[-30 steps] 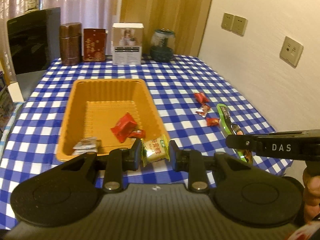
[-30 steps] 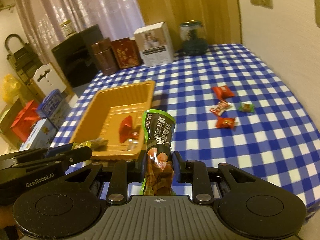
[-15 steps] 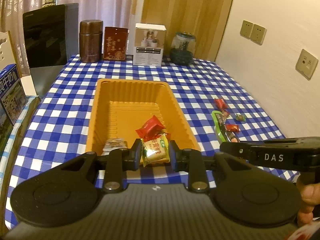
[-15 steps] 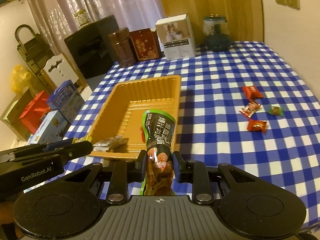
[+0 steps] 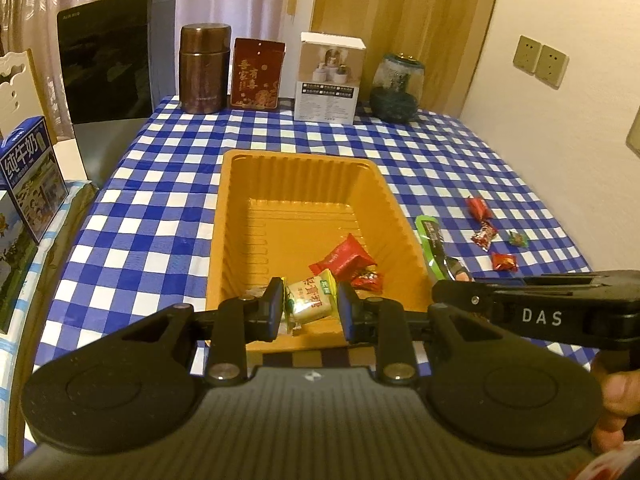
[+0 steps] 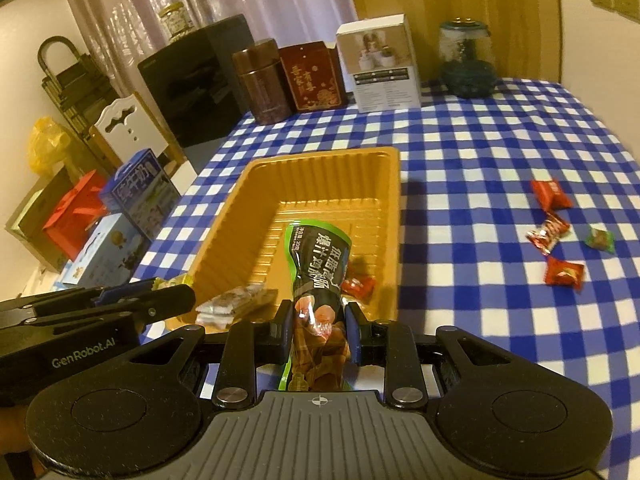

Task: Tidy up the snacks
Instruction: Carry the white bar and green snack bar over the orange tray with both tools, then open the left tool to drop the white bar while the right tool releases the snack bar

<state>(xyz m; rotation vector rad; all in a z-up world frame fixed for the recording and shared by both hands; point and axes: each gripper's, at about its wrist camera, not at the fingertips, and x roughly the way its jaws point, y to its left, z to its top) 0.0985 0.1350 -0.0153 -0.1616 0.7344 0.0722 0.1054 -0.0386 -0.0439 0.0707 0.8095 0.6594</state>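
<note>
My left gripper [image 5: 309, 306] is shut on a small yellow-white candy packet [image 5: 310, 301], held over the near end of the orange tray [image 5: 236, 216]. My right gripper [image 6: 318, 322] is shut on a long black-and-green snack pouch [image 6: 320, 264], which points up over the tray's [image 6: 248, 184] near right corner. Inside the tray lie a red packet [image 5: 346, 258], a small red candy [image 5: 366, 280] and a pale wrapped bar [image 6: 232, 300]. Several loose candies [image 6: 550, 232] lie on the checked cloth to the right of the tray.
At the table's far edge stand a brown canister [image 5: 204, 68], a red box [image 5: 256, 74], a white box [image 5: 330, 78] and a glass jar [image 5: 396, 88]. A wall with sockets [image 5: 540, 60] runs along the right. Milk cartons [image 5: 30, 172] sit off the table's left side.
Both grippers moved left and forward over the table, each keeping its snack. The tray has shifted from left of centre to straight ahead in both views.
</note>
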